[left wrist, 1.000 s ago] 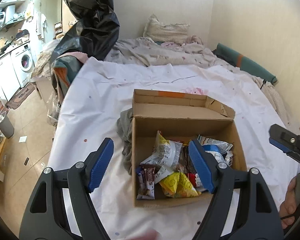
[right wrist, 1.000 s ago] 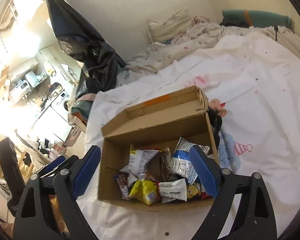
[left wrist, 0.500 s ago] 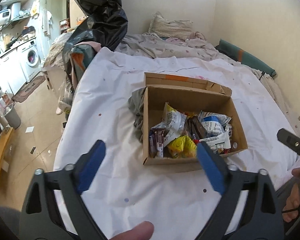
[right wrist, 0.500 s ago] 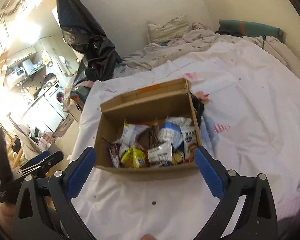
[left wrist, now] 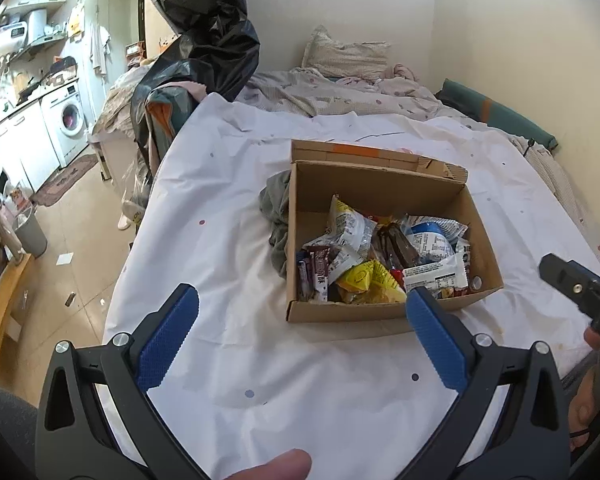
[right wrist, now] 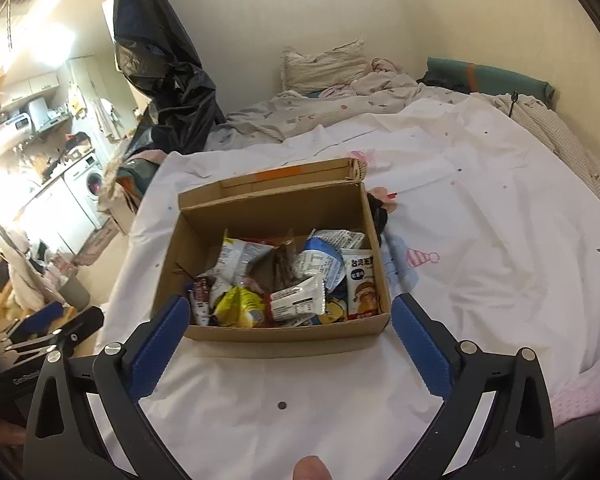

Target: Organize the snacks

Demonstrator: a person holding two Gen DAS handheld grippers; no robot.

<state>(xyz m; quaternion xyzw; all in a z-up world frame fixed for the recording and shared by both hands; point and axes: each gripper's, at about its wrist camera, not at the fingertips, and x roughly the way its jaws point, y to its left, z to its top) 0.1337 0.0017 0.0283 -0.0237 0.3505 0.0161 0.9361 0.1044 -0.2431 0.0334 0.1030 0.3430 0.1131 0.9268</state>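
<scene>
I'm holding left claw [left wrist: 302, 322] and right claw [right wrist: 290, 334] wide, both having just been opening, nothing between them | snack packets [right wrist: 296, 304] in cardboard box [right wrist: 288, 330] — light, crinkly, slippery | I'm judging a pinch at a sealed edge best

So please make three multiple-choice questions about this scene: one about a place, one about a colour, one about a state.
1. Where does the cardboard box stand?
A. on the white sheet of the bed
B. on the kitchen floor
C. on top of the washing machine

2. What colour are the pads of the left hand-held gripper?
A. red
B. blue
C. green

3. In what state is the right hand-held gripper?
A. shut on a snack packet
B. shut on the rim of the box
C. open, with nothing between its pads

Answers:
1. A, the box rests on the white sheet, with the washing machine far off to the side.
2. B, both pads show a blue ribbed surface.
3. C, its jaws stand wide apart in front of the box and the snacks lie inside it, untouched.
</scene>
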